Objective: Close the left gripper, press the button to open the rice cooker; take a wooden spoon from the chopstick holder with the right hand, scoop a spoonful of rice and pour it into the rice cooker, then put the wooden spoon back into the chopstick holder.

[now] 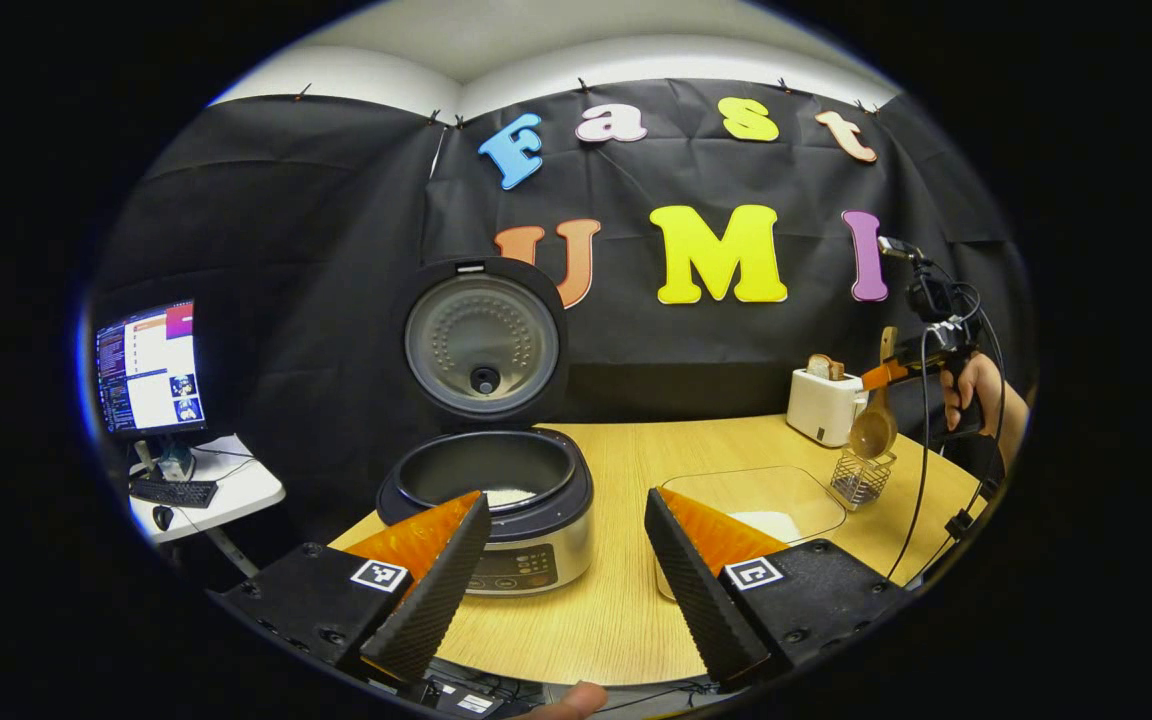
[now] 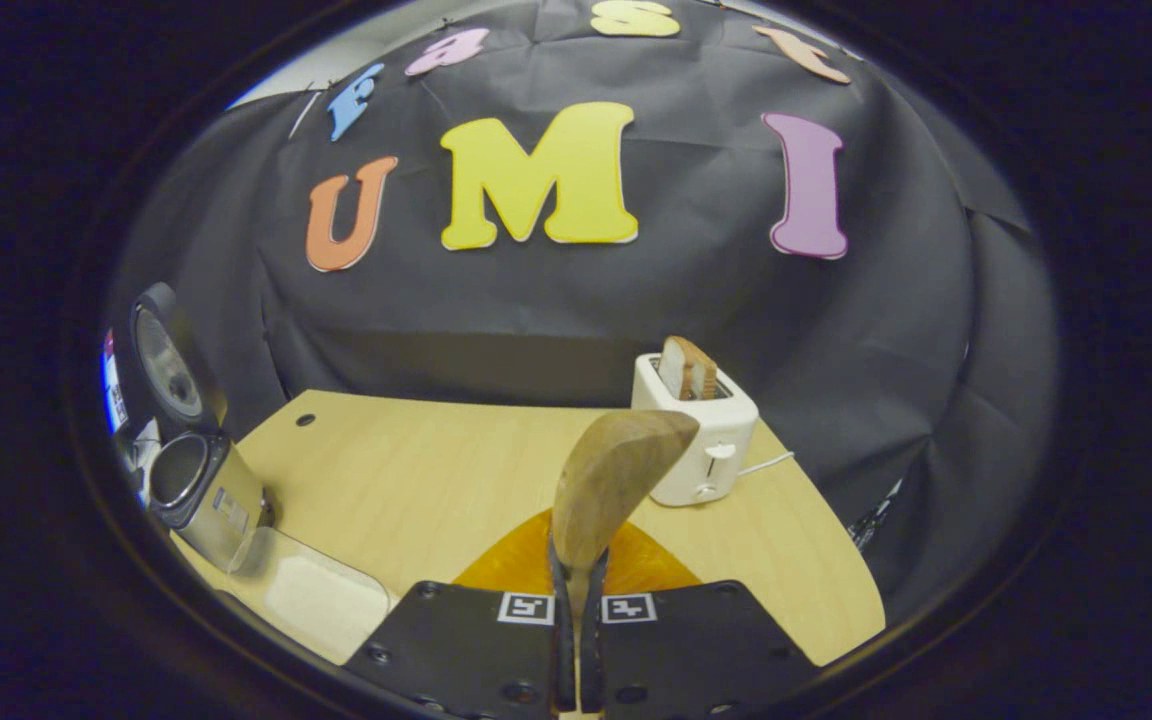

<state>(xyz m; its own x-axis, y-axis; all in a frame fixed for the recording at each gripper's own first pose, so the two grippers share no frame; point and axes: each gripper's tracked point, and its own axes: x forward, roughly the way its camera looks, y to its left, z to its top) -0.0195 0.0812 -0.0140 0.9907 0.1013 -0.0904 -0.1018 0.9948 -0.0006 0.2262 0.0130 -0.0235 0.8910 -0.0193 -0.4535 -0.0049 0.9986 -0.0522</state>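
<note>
The right claw (image 2: pixel 576 640) pinches the wooden spoon (image 2: pixel 616 480) by its handle, bowl hanging over the chopstick holder (image 1: pixel 861 478), ready to return it. The left claw (image 1: pixel 566 560) gapes empty before the open rice cooker (image 1: pixel 496 480).

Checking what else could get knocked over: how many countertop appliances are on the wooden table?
2: the rice cooker, lid up, at the table's left end, and the white toaster at the back near the cloth wall.

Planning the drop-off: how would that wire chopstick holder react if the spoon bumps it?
The wire chopstick holder looks small, open-meshed and seemingly empty, so probably light and apt to slide or tip. The wooden spoon, held by the right gripper, looks rigid, passing any bump straight on.
</note>
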